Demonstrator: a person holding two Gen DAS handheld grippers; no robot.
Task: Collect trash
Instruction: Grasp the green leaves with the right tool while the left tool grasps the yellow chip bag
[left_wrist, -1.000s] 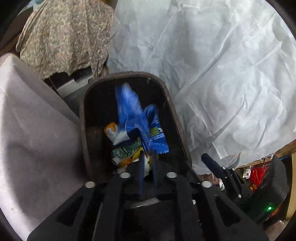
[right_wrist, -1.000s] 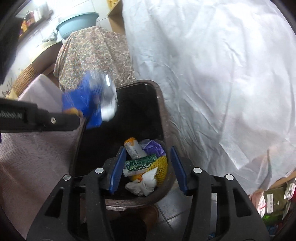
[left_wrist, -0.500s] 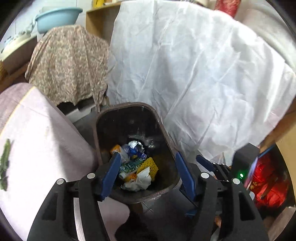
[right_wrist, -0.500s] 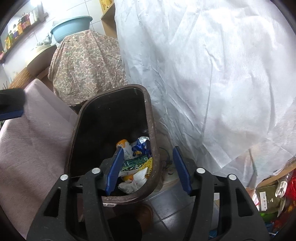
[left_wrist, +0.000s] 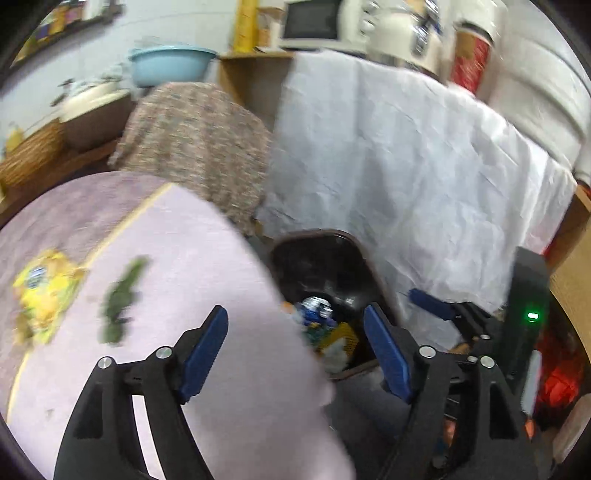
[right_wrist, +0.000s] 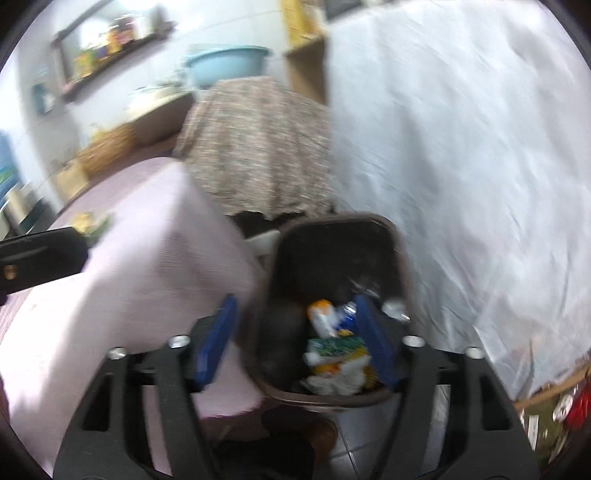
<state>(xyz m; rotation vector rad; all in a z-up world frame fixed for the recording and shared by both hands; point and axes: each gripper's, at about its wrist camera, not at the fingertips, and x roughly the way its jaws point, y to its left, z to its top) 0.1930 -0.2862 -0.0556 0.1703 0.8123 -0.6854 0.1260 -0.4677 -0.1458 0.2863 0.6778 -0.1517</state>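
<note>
Dark brown plastic forms the trash bin (right_wrist: 400, 258), which stands on the floor between the pink-covered table (left_wrist: 229, 258) at its 9 o'clock and the white sheet (right_wrist: 461, 147) at its 3 o'clock. Inside the bin lies a heap of wrappers (right_wrist: 334, 350) (orange, green, blue and white, blurred by motion). The left gripper (left_wrist: 295, 332) is spread wide with nothing between its blue pads (left_wrist: 205, 349), poised over the table's edge with the bin at its 1 o'clock. The right gripper (right_wrist: 295, 325) is likewise spread and empty, the bin's opening just ahead of its fingers. On the tablecloth in the left wrist view, a yellow packet (left_wrist: 46, 291) sits at 9 o'clock and a green scrap (left_wrist: 122, 295) lies just beside it, toward the bin. A blue basin (right_wrist: 227, 66) rests at 12 o'clock, beyond a patterned cloth (right_wrist: 258, 147).
</note>
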